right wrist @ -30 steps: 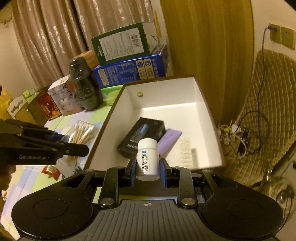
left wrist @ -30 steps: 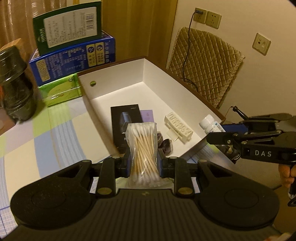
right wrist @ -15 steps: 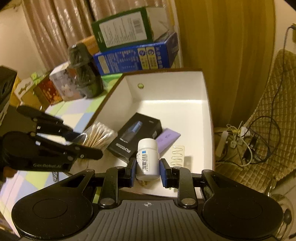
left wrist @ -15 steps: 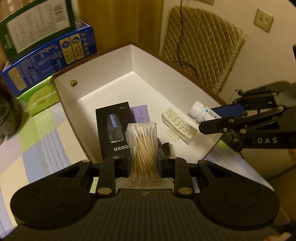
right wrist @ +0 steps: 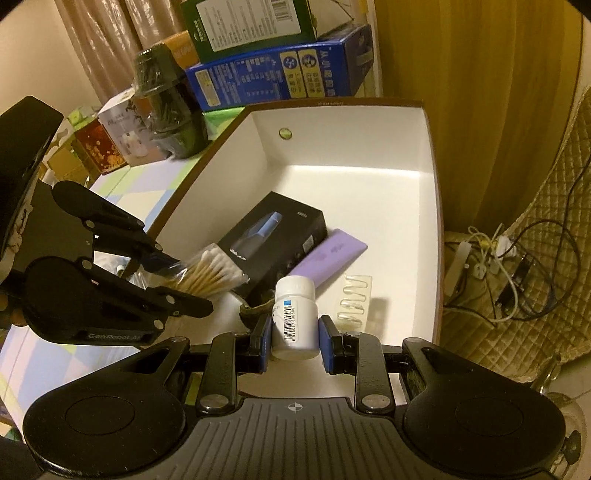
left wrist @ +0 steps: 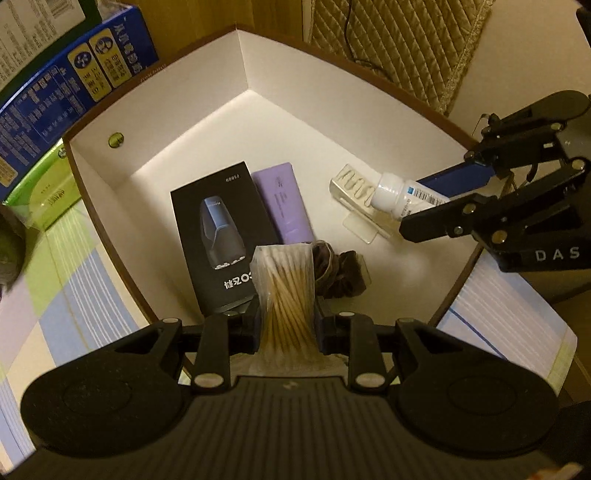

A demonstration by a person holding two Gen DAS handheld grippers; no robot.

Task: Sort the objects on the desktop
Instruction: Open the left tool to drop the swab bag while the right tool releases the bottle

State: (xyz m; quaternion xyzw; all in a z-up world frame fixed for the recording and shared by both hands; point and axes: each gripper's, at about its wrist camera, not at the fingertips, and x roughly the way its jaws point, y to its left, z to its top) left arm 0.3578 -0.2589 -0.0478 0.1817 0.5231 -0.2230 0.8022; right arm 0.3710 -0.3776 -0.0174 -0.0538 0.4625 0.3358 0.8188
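My left gripper (left wrist: 288, 326) is shut on a clear bag of cotton swabs (left wrist: 286, 291) and holds it over the near end of the white box (left wrist: 258, 62). My right gripper (right wrist: 295, 341) is shut on a white pill bottle (right wrist: 295, 317) over the box's right side; the bottle also shows in the left wrist view (left wrist: 402, 194). In the box lie a black product box (left wrist: 218, 229), a purple case (left wrist: 286, 201), a clear plastic blister (left wrist: 354, 190) and a dark hair scrunchie (left wrist: 338, 269). The swab bag also shows in the right wrist view (right wrist: 210, 271).
Behind the box stand a blue carton (right wrist: 280, 74) with a green carton (right wrist: 251, 22) on top, a dark wrapped jar (right wrist: 166, 99) and a green packet (left wrist: 40, 192). A checked tablecloth (left wrist: 55, 291) covers the table. A quilted chair (right wrist: 517, 295) with cables stands right.
Both grippers have moved forward over the box, each keeping its object. The box and its contents now fill more of both views.
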